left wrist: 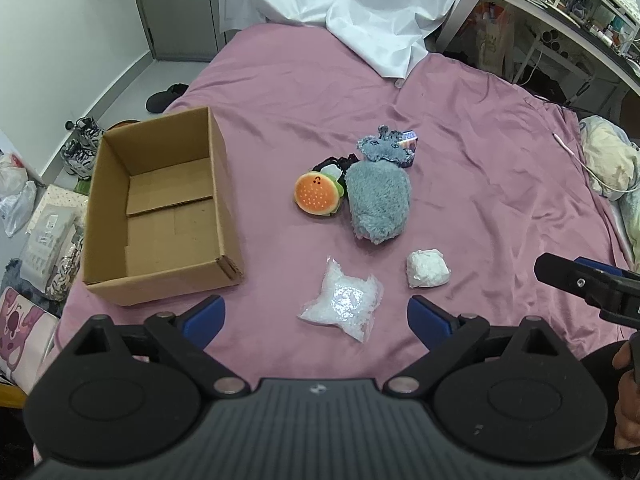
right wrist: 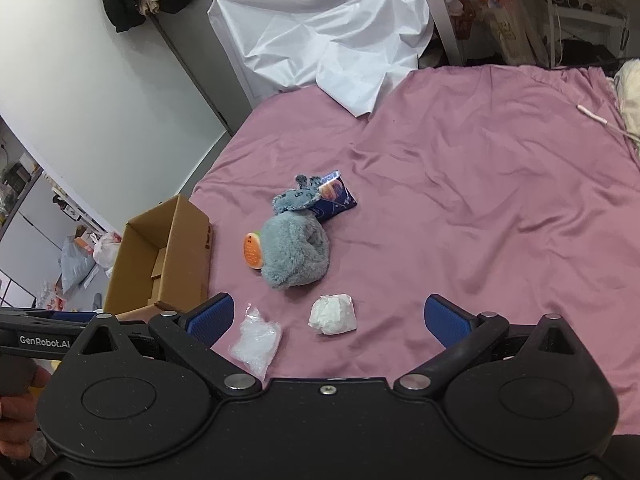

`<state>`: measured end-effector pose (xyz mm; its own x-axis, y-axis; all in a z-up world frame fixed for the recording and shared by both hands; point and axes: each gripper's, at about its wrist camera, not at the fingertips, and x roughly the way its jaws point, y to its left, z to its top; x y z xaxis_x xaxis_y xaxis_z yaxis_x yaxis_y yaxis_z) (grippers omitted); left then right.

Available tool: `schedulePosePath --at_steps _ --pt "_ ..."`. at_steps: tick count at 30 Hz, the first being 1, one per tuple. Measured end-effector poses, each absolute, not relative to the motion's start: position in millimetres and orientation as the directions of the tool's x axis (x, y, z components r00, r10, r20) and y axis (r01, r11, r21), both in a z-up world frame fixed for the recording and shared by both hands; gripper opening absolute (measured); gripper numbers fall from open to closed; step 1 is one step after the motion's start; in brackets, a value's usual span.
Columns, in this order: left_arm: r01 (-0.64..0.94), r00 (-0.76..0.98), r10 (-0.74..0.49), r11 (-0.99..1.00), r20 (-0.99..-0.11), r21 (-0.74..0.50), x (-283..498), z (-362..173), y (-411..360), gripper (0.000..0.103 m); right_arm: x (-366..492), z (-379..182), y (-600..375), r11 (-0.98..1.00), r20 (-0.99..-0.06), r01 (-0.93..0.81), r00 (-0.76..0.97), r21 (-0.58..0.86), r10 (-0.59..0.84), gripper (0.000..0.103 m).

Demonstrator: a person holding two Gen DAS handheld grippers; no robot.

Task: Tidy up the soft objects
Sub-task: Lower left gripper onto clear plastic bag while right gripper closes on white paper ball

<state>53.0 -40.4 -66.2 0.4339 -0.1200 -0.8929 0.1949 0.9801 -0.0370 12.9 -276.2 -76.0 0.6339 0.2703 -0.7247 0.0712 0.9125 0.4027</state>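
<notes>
On the pink bed sheet lie a grey furry plush [left wrist: 378,198] [right wrist: 296,250], an orange burger plush [left wrist: 319,194] [right wrist: 253,251], a crumpled clear plastic bag [left wrist: 343,304] [right wrist: 256,340], a white wrapped bundle [left wrist: 427,269] [right wrist: 333,314], a small blue packet [left wrist: 410,142] [right wrist: 338,196] and a dark item [left wrist: 334,162] behind the burger. An open, empty cardboard box [left wrist: 160,208] [right wrist: 160,256] stands at the left. My left gripper [left wrist: 316,320] hovers open just in front of the clear bag. My right gripper [right wrist: 328,322] is open, the white bundle lying between its fingers farther off.
A white crumpled sheet [left wrist: 360,12] [right wrist: 320,36] lies at the far end of the bed. A pillow [left wrist: 610,160] and a cable sit at the right edge. Shoes and bags clutter the floor left of the box. Shelving stands at the back right.
</notes>
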Motion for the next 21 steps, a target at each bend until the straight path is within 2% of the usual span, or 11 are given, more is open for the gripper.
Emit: schedulePosePath --at_steps 21 --pt "0.215 0.404 -0.129 0.976 -0.905 -0.043 92 -144 -56 0.093 54 -147 -274 0.855 -0.757 0.116 0.535 0.505 0.375 0.077"
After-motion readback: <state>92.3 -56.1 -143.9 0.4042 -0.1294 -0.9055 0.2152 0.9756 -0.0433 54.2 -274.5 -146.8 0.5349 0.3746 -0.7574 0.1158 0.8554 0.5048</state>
